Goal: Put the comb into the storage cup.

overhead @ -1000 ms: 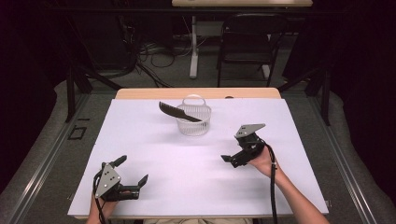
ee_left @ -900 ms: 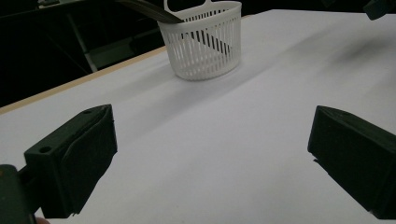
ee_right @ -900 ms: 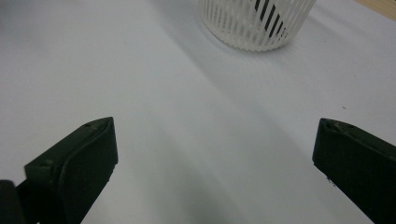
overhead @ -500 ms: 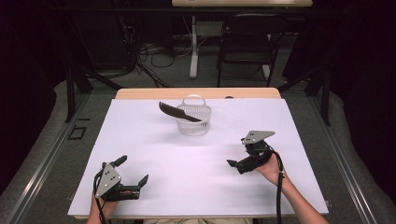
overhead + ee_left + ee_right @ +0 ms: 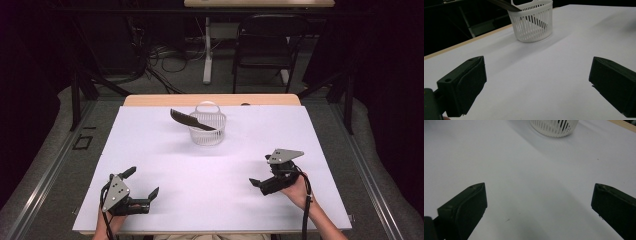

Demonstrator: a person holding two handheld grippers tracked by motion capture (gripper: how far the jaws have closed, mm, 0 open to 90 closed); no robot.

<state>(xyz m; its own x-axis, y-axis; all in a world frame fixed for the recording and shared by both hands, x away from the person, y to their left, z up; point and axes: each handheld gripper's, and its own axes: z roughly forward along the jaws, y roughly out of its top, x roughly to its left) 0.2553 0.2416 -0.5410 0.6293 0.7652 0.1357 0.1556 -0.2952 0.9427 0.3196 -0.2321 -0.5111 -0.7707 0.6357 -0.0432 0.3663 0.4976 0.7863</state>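
Both grippers, left (image 5: 141, 186) and right (image 5: 260, 175), spread-jawed near the tabletop's near edge, clear of the white slatted plastic basket (image 5: 207, 129) propping a black comb (image 5: 191, 120) near the far edge.

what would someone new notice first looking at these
The eye goes first to the white slatted basket standing alone toward the far side of the white table, with a black comb leaning out over its rim to the left. Next come the two hand-held tools near the table's near edge: the left gripper and the right gripper, both with jaws spread wide and holding nothing.
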